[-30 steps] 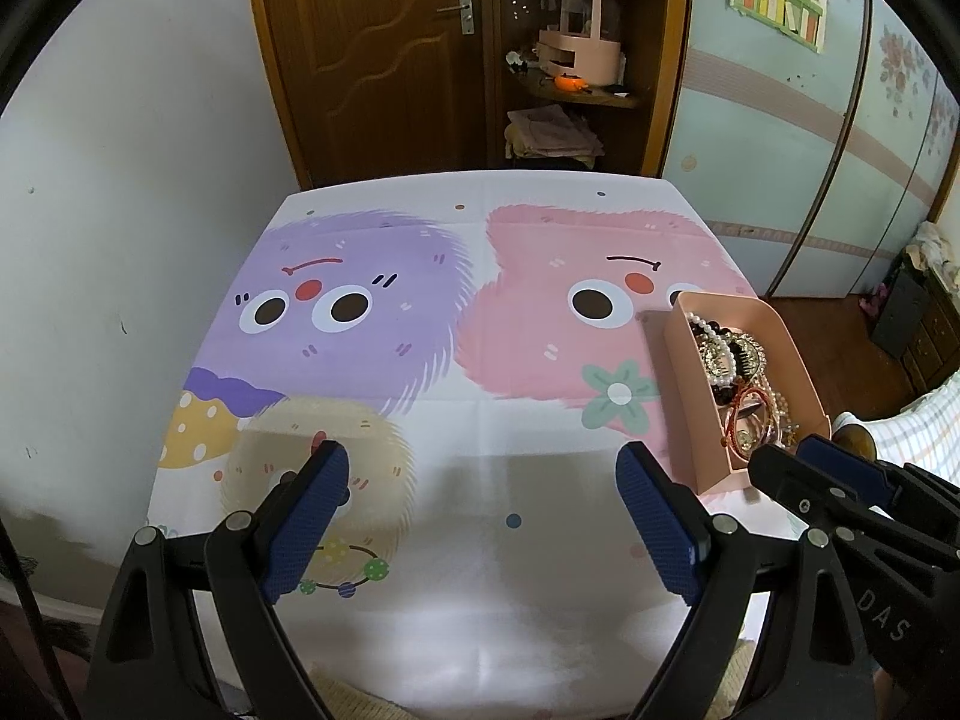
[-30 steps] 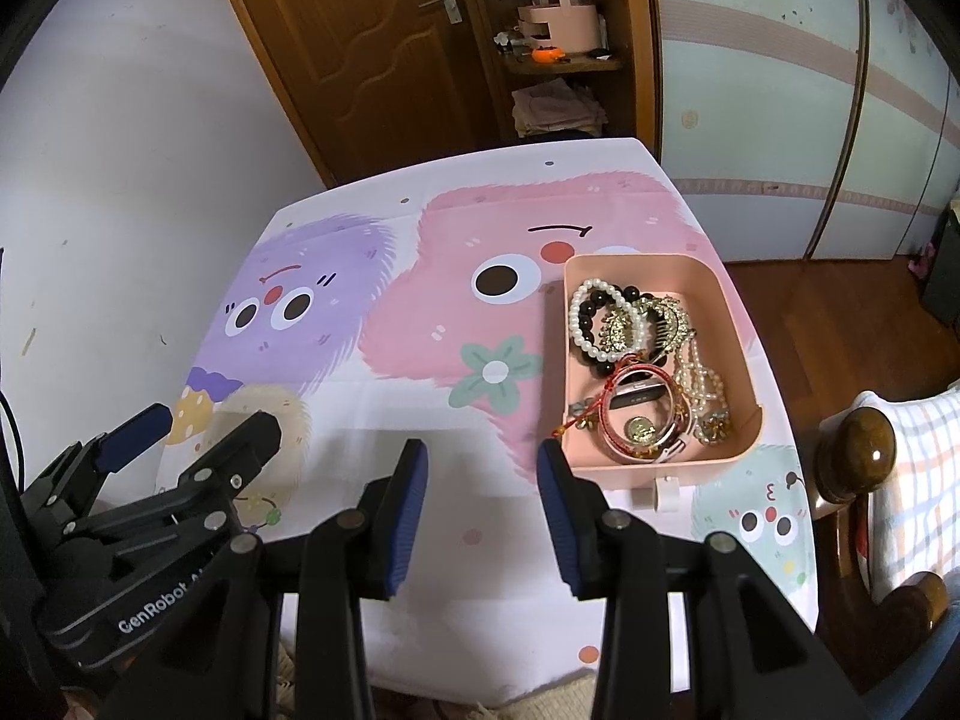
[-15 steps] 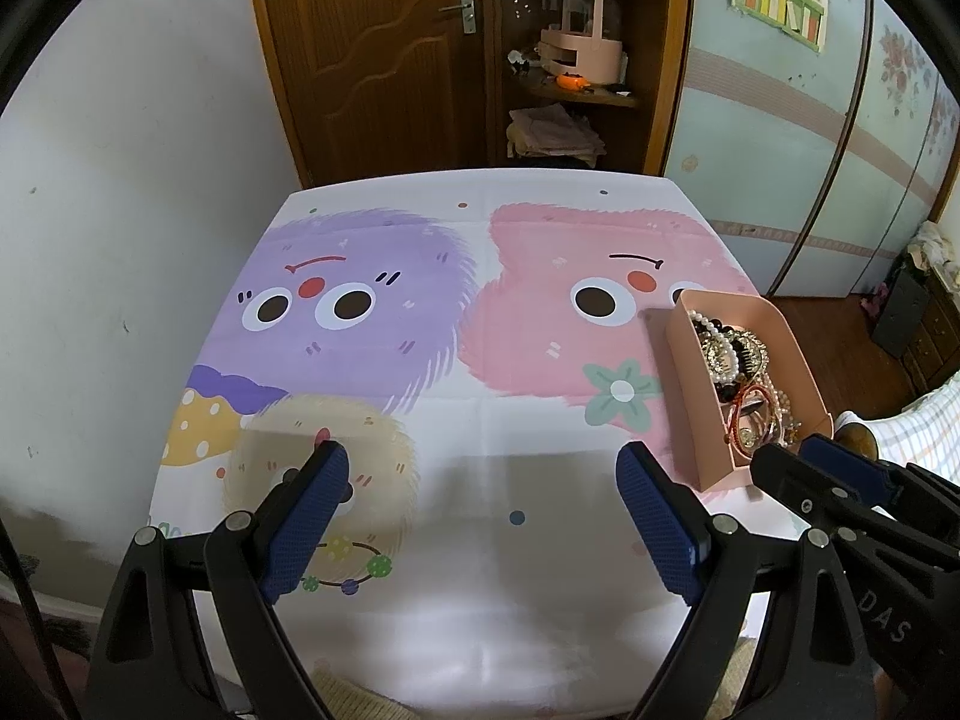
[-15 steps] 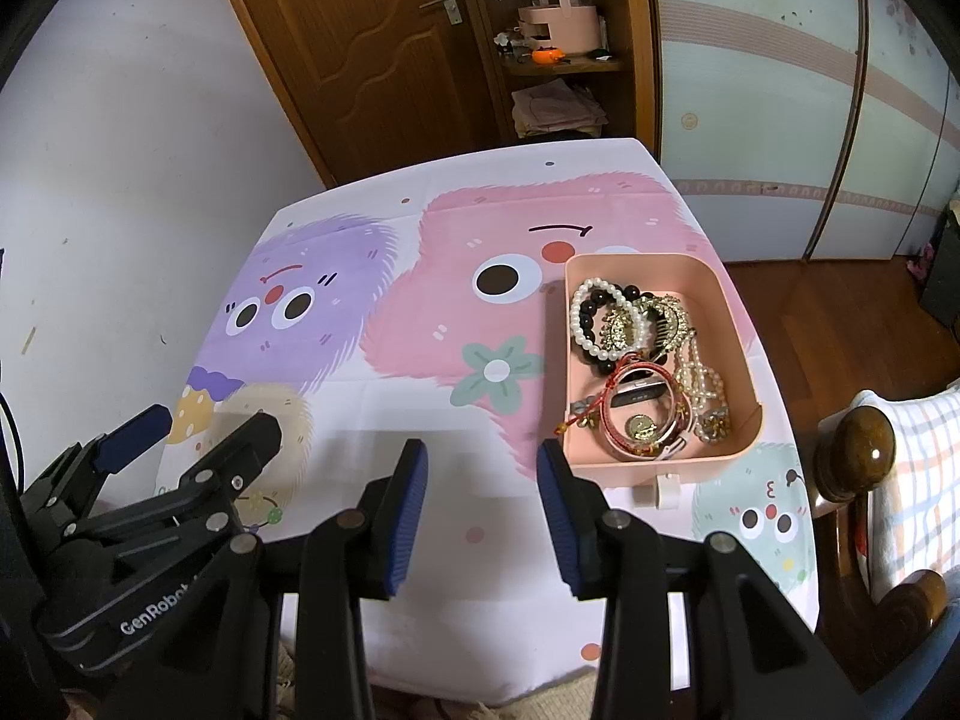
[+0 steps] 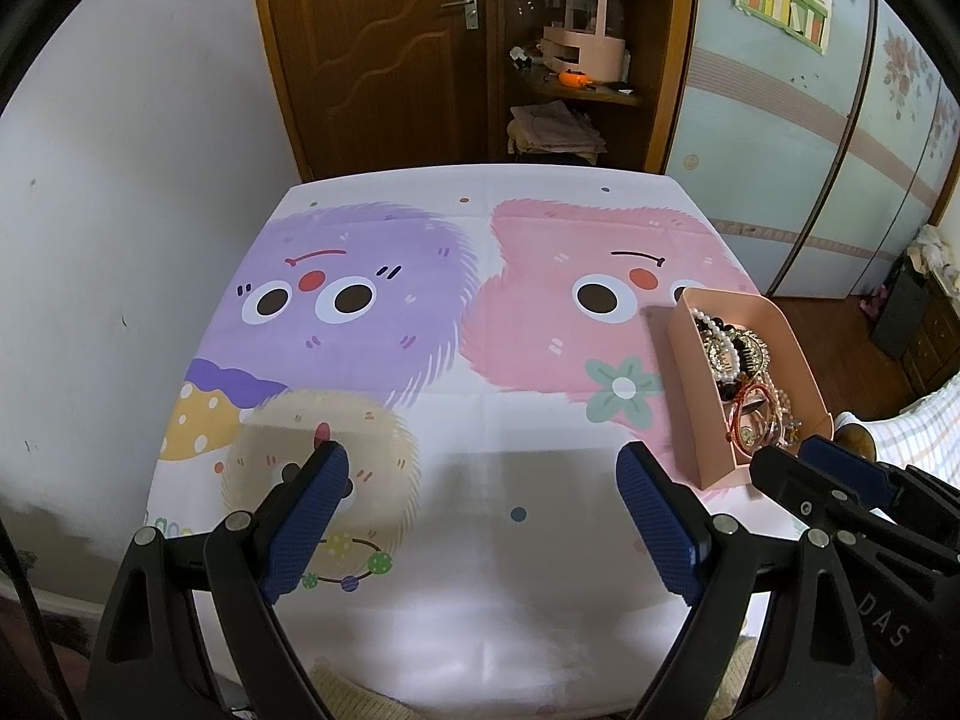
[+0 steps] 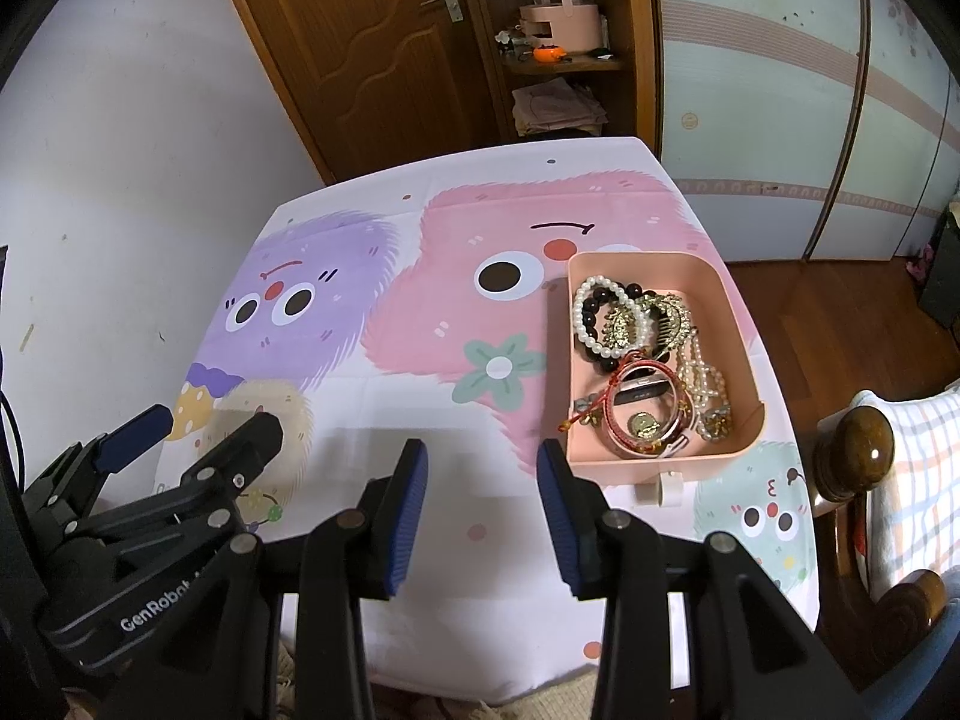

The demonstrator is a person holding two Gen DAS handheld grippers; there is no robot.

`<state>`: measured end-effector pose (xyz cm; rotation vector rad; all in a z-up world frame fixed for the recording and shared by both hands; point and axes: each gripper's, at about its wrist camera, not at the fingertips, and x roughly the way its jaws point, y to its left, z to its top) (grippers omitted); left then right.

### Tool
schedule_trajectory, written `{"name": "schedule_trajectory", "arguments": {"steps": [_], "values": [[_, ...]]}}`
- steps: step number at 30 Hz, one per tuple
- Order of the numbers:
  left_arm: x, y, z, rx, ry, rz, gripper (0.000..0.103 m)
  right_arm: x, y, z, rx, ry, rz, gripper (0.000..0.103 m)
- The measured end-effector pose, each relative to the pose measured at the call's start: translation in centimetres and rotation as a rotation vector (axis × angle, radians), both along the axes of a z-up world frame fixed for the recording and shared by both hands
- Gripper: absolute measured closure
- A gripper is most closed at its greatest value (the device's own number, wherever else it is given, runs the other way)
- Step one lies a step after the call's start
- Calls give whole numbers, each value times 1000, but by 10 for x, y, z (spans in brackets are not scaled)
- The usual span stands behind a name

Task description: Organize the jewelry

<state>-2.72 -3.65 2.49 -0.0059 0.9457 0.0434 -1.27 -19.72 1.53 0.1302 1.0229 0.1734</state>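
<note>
my left gripper (image 5: 480, 516) has its fingers spread wide over bare tablecloth (image 5: 480, 432), holding nothing. my right gripper (image 6: 480, 510) is partly open and also empty. the pink tray (image 6: 735, 324) of jewelry (image 6: 636, 360) sits just ahead and right of the right fingers, not touching them.

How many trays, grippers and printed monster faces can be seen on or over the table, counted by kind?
pink tray holding tangled jewelry: 1
Grippers, left gripper and right gripper: 2
Monster faces printed on the tablecloth: 4
Total: 7
</note>
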Motion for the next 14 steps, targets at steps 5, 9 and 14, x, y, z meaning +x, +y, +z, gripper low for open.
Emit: {"name": "schedule_trajectory", "arguments": {"steps": [5,9,14], "values": [[-1,0,-1,-1,0,2,13,0,1,-1,0,1,0,65],[-1,0,-2,-3,2,3,13,-1,1,-1,-3,2,1,65],[-2,0,-6,-10,11,8,13,-1,2,-3,-6,6,3,65]]}}
